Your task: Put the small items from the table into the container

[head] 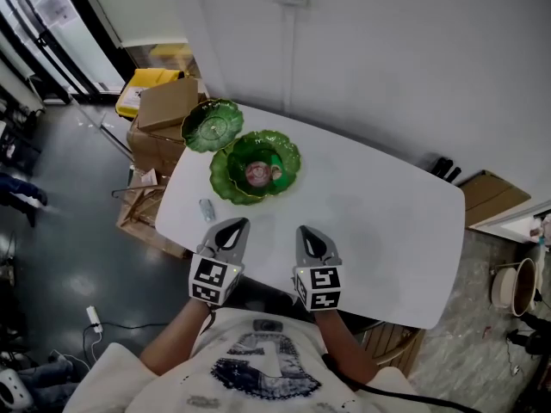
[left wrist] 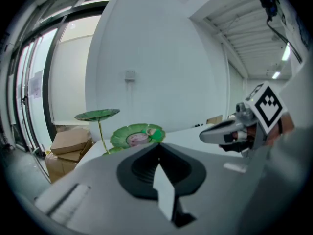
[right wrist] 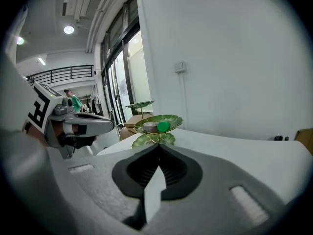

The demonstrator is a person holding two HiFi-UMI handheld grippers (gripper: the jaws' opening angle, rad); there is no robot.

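A green leaf-shaped tiered dish stand sits at the far left of the white table point(head: 379, 231). Its wide dish point(head: 288, 157) holds a round pinkish item point(head: 256, 175) and a small green item point(head: 275, 173); in the right gripper view the same dish point(right wrist: 171, 119) shows the green item point(right wrist: 163, 126). A small pale item point(head: 207, 209) lies on the table left of my left gripper point(head: 238, 224). Both grippers hover side by side over the near edge. My left gripper point(left wrist: 159, 145) and right gripper point(right wrist: 159, 146) are shut with nothing between the jaws. The right gripper point(head: 305, 231) points toward the stand.
The stand's smaller top dish point(head: 211, 125) overhangs the table's left end. Cardboard boxes point(head: 164, 110) and a yellow object point(head: 142, 89) are on the floor beyond. A black object point(head: 443, 170) and a box point(head: 486, 196) lie off the far right corner. The wall stands close behind.
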